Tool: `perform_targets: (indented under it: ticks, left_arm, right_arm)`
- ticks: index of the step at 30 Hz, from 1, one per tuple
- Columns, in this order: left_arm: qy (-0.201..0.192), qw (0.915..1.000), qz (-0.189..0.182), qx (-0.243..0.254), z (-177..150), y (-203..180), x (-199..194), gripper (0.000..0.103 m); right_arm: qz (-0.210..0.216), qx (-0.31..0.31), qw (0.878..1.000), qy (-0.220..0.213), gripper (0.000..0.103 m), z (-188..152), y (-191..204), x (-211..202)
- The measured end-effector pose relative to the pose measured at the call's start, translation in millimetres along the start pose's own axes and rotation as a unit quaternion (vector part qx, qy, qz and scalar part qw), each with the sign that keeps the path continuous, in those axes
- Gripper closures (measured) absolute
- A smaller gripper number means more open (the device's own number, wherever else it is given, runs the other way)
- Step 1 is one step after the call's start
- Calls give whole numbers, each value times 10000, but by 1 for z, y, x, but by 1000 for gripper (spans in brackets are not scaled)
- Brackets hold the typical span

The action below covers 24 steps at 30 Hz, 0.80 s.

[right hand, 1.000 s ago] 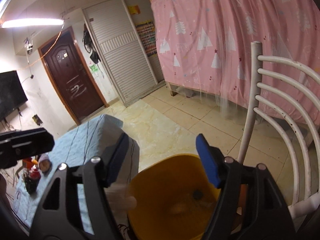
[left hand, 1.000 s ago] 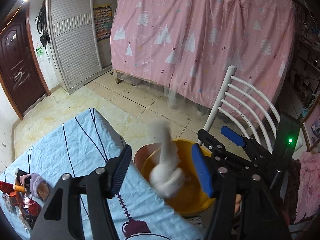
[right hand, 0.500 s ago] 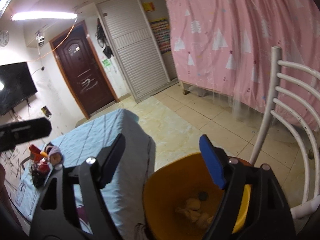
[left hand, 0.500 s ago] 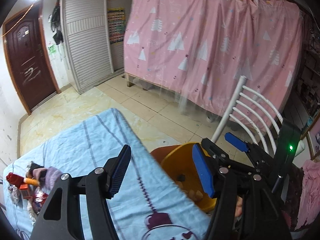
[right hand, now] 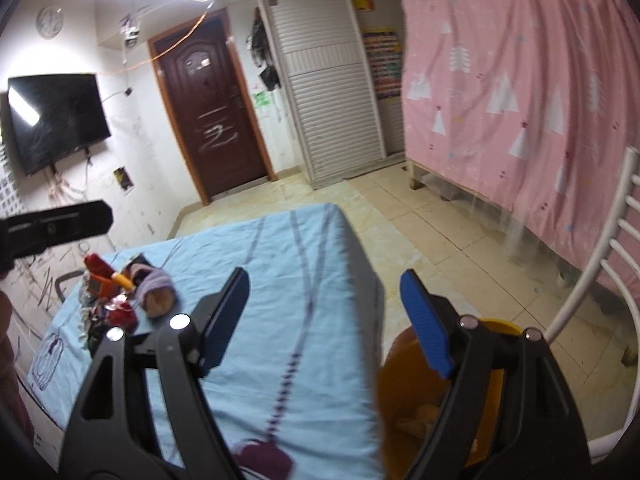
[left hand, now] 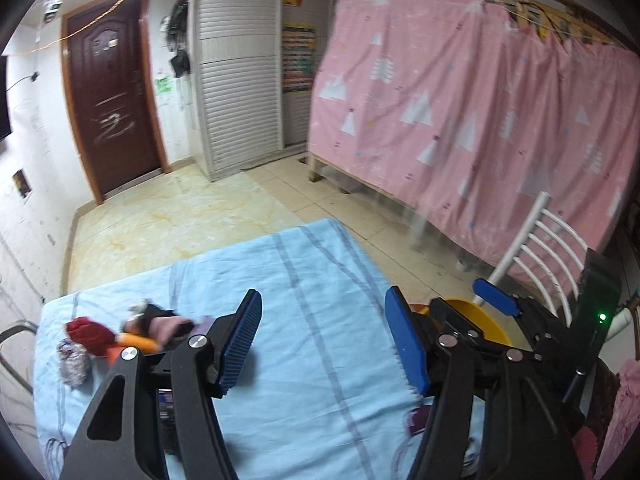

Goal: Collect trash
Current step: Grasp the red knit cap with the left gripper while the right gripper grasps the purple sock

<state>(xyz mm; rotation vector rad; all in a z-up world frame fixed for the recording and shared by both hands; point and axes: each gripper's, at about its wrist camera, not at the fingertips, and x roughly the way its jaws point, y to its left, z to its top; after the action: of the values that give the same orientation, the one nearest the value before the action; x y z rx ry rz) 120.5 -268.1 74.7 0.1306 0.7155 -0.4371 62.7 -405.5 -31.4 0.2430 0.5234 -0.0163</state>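
Observation:
My left gripper [left hand: 324,344] is open and empty above the light blue tablecloth [left hand: 320,280]. My right gripper [right hand: 328,320] is open and empty, over the table's right edge. A pile of trash [left hand: 120,340] lies at the table's far left: red and orange wrappers, a purple-pink lump, a crumpled foil piece; it also shows in the right wrist view [right hand: 124,296]. The yellow bin [right hand: 404,404] stands on the floor beside the table, with pale scraps inside; its rim shows in the left wrist view [left hand: 480,316]. The right gripper's body [left hand: 496,304] shows at the right of the left wrist view.
A white slatted chair [right hand: 612,264] stands right of the bin. A pink curtain [left hand: 480,120] hangs behind it. A brown door [right hand: 212,120] and a shuttered white wardrobe [right hand: 324,92] are at the back. A TV [right hand: 56,120] hangs on the left wall.
A white wad fell from my left gripper into the yellow bin a second ago. Both grippers then swung left and up, from the bin toward the table and the trash pile.

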Motion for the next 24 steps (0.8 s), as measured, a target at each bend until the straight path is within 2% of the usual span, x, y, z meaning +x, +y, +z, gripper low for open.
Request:
perform_targets:
  ticks: [8,16,24]
  left_arm:
    - [-9,9981,465,-398,-6,78,-10,46]
    - [79,9924,870,-864,-15,156,-13,44]
    - [196,9857,1047,-1302,-25,207,-4,34]
  right_arm:
    - [217,-439,9985,258,25,-1,52,23]
    - [418,-823,9946,469,24,0,99,45]
    - [581,-1148,9896,638,20,-1,140,64]
